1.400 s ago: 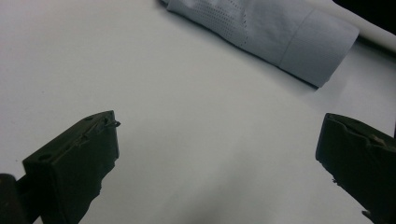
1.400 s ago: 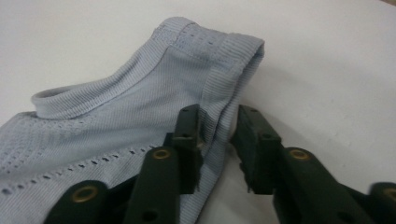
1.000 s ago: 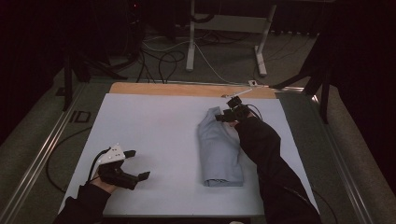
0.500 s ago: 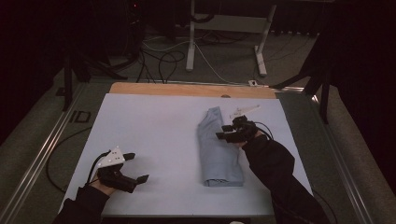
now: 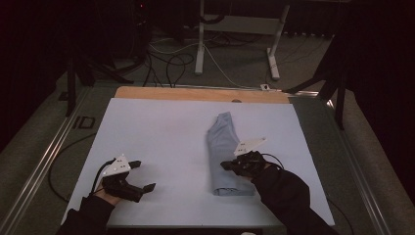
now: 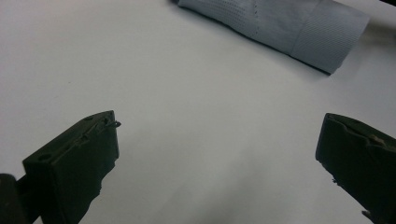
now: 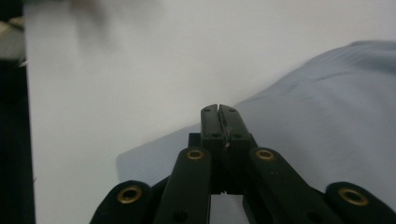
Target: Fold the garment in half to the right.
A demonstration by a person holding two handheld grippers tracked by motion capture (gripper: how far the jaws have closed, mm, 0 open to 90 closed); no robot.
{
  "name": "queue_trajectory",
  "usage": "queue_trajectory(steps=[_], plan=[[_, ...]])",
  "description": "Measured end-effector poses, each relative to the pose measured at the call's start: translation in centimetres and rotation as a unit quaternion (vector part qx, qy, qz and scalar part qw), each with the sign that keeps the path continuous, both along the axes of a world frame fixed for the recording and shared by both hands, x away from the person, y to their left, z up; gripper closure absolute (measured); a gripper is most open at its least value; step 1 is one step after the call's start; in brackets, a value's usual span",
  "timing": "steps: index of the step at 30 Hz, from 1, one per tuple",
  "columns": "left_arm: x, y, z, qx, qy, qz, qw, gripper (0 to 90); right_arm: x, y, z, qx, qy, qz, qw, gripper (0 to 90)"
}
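Note:
A folded light-blue garment (image 5: pixel 224 149) lies lengthwise right of the middle of the white table cover (image 5: pixel 161 142). Its ribbed end (image 6: pixel 317 37) shows at the top of the left gripper view. My right gripper (image 5: pixel 226 165) hovers over the garment's near half, jaws pressed together with nothing between them; the cloth (image 7: pixel 327 116) lies just beneath and beyond the tips (image 7: pixel 218 112). My left gripper (image 5: pixel 145 176) rests near the front left of the cover, jaws spread wide over bare white surface (image 6: pixel 210 140), well apart from the garment.
A wooden strip (image 5: pixel 195 94) edges the table's far side. Metal rails (image 5: pixel 44 161) run along both sides. Beyond the table are cables (image 5: pixel 171 58) and a white stand (image 5: pixel 200 39) on the floor.
My right gripper has drawn back from the garment's far end toward the near end, staying shut. The left gripper has barely moved.

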State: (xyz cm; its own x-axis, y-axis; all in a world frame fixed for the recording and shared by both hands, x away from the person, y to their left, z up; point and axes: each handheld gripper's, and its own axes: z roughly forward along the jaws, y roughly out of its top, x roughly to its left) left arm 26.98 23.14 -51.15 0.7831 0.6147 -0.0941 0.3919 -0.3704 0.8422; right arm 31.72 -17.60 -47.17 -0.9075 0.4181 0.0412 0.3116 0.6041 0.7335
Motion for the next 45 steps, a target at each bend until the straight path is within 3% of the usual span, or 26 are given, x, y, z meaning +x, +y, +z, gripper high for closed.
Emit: queue_trajectory(steps=[6,9,10,14,17,18,24,25,26,30,33,35,42,44,45], plan=[[0.0,0.1,-0.1,0.001,-0.001,0.0,1.0,0.4,0.4,0.1,-3.5,-0.04,0.042,0.009,0.9983,90.0],[0.0,0.1,-0.1,0.001,-0.002,-0.001,1.0,0.4,0.3,0.2,-4.0,-0.044,0.04,0.017,0.9981,90.0],[0.0,0.1,-0.1,0.001,-0.001,-0.001,1.0,0.3,0.2,0.2,-4.1,-0.039,0.052,0.011,0.9978,90.0],[0.0,0.0,-0.1,-0.001,-0.001,-0.001,1.0,0.4,-0.4,0.0,-4.7,-0.044,0.044,0.032,0.9975,90.0],[-0.1,0.0,-0.1,0.001,-0.002,-0.001,1.0,0.4,-0.7,0.0,-4.7,-0.036,0.057,0.025,0.9974,90.0],[-0.1,0.1,-0.1,0.0,-0.003,-0.002,1.0,0.4,-0.7,-0.1,-4.7,-0.04,0.05,0.034,0.9974,90.0],[-0.1,0.1,0.0,0.0,-0.005,0.001,1.0,0.4,-1.3,0.0,-4.6,-0.042,0.047,0.032,0.9975,90.0],[-0.1,0.2,0.0,-0.002,-0.005,0.003,1.0,0.4,-1.3,-0.1,-4.6,-0.047,0.036,0.04,0.9974,90.0],[-0.1,0.2,0.0,-0.003,-0.005,0.004,1.0,0.4,-1.5,0.1,-4.6,-0.042,0.044,0.029,0.9977,90.0],[-0.2,0.2,0.0,-0.002,-0.007,0.002,1.0,0.3,-2.1,0.1,-4.5,-0.043,0.046,0.033,0.9974,90.0],[-0.2,0.2,0.0,-0.002,-0.008,0.003,1.0,0.3,-2.1,-0.1,-4.6,-0.046,0.035,0.045,0.9973,90.0],[-0.2,0.2,0.0,-0.002,-0.008,0.002,1.0,0.4,-2.5,0.0,-4.5,-0.042,0.046,0.037,0.9974,90.0],[-0.2,0.3,0.0,-0.007,-0.008,0.003,0.9999,0.4,-2.6,-0.2,-4.7,-0.047,0.035,0.047,0.9972,90.0],[-0.3,0.3,0.1,-0.006,-0.01,0.002,0.9999,0.4,-2.6,-0.1,-4.7,-0.043,0.042,0.041,0.9973,90.0],[-0.3,0.3,0.1,-0.006,-0.011,0.001,0.9999,0.4,-2.6,-0.2,-4.7,-0.048,0.033,0.048,0.9972,90.0]])
